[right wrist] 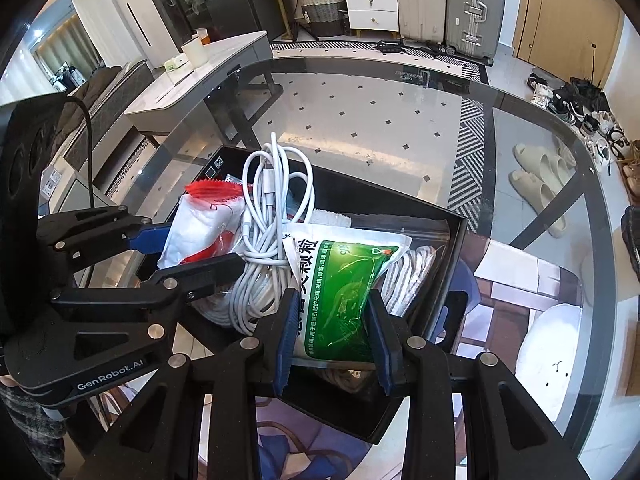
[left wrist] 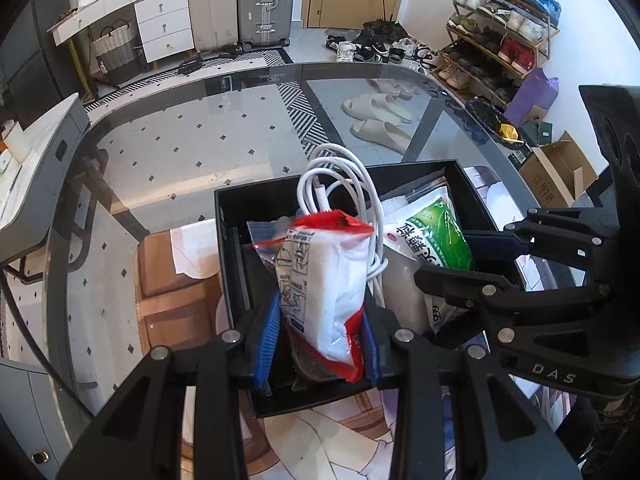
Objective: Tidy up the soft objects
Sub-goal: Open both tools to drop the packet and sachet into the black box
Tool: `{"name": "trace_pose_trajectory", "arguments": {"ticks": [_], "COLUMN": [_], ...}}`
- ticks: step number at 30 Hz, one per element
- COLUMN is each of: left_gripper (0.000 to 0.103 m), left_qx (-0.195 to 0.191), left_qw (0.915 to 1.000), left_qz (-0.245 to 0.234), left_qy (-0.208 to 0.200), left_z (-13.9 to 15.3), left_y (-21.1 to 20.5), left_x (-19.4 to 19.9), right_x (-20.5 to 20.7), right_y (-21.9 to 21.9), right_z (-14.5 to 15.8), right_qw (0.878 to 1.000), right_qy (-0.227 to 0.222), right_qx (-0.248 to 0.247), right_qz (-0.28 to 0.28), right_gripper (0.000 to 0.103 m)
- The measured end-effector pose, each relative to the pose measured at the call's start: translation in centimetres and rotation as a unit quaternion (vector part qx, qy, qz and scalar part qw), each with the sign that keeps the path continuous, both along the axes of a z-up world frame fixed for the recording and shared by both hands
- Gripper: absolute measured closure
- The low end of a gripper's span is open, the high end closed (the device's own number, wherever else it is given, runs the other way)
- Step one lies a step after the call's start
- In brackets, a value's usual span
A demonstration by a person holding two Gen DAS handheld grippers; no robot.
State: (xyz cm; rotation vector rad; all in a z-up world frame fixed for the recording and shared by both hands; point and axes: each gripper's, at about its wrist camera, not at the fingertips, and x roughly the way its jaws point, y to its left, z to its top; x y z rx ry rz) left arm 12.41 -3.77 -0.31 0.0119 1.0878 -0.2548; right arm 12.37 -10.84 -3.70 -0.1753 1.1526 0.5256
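Note:
A black box (left wrist: 224,216) (right wrist: 452,248) sits on a glass table. My left gripper (left wrist: 320,336) is shut on a white and red soft packet (left wrist: 324,280), held upright over the box; it also shows in the right wrist view (right wrist: 196,228). My right gripper (right wrist: 332,340) is shut on a green and white packet (right wrist: 340,292), seen in the left wrist view (left wrist: 436,232) too. A coiled white cable (left wrist: 344,184) (right wrist: 276,216) stands between the two packets. A grey striped cloth (right wrist: 412,272) lies in the box's right side.
The glass table (left wrist: 180,152) (right wrist: 360,112) extends ahead. A printed mat (left wrist: 320,432) lies under the box. Beyond are suitcases (left wrist: 264,0), a shoe rack (left wrist: 500,32), slippers (left wrist: 380,120) on the floor and a side table (right wrist: 200,76).

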Motion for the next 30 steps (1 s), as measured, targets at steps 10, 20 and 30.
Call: {"name": "trace_pose_trajectory", "arguments": {"ticks": [10,20,30], "left_gripper": [0.061,0.043,0.028], "left_qx": [0.012,-0.001,-0.003], "left_qw": [0.9999,0.9999,0.9998], "left_qz": [-0.008,-0.011,-0.004], "left_qy": [0.006,-0.005,-0.021], "left_z": [0.5,1.7,2.8], "left_y": [-0.5,-0.3,0.0], "left_x": [-0.5,-1.2,-1.9], "right_x": [-0.6,-1.3,-2.1], "right_y": [-0.3,-2.1,-3.3], "right_z": [0.5,2.2,3.6], "right_qw": [1.0,0.999,0.998], "right_qy": [-0.005,-0.024,-0.037], "right_qx": [0.005,0.02,0.048], "right_qz": [0.001,-0.01,-0.025], "right_gripper": [0.06,0.053,0.015]}}
